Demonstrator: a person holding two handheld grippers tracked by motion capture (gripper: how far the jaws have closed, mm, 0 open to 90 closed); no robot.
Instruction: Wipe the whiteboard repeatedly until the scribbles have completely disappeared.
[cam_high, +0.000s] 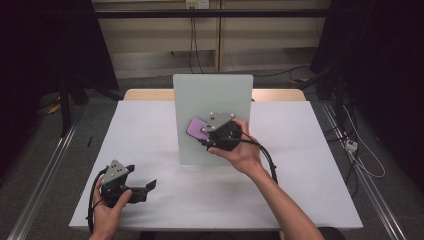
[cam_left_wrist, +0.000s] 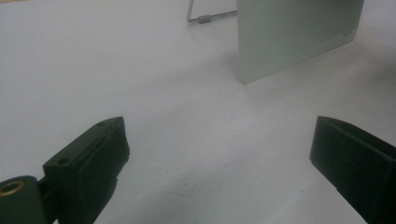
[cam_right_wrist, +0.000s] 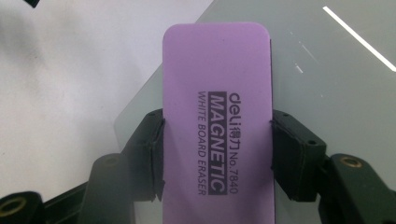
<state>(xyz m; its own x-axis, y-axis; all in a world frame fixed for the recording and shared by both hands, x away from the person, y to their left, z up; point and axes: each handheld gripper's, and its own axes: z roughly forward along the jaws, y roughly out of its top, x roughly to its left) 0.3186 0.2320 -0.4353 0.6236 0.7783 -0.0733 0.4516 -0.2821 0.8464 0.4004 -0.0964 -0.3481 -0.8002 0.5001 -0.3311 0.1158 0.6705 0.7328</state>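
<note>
At the lower left of the high view, the left hand-held gripper (cam_high: 145, 189) rests on the white table (cam_high: 150, 135), its jaws spread wide with nothing between them. Near the centre, the right hand-held gripper (cam_high: 202, 131) clamps a purple eraser (cam_high: 196, 128) by its 2 long sides, against the upright whiteboard (cam_high: 212, 95).

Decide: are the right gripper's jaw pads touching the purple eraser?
Touching. The right gripper view shows both pads pressed flush against the purple eraser's long sides, with no gap.
</note>
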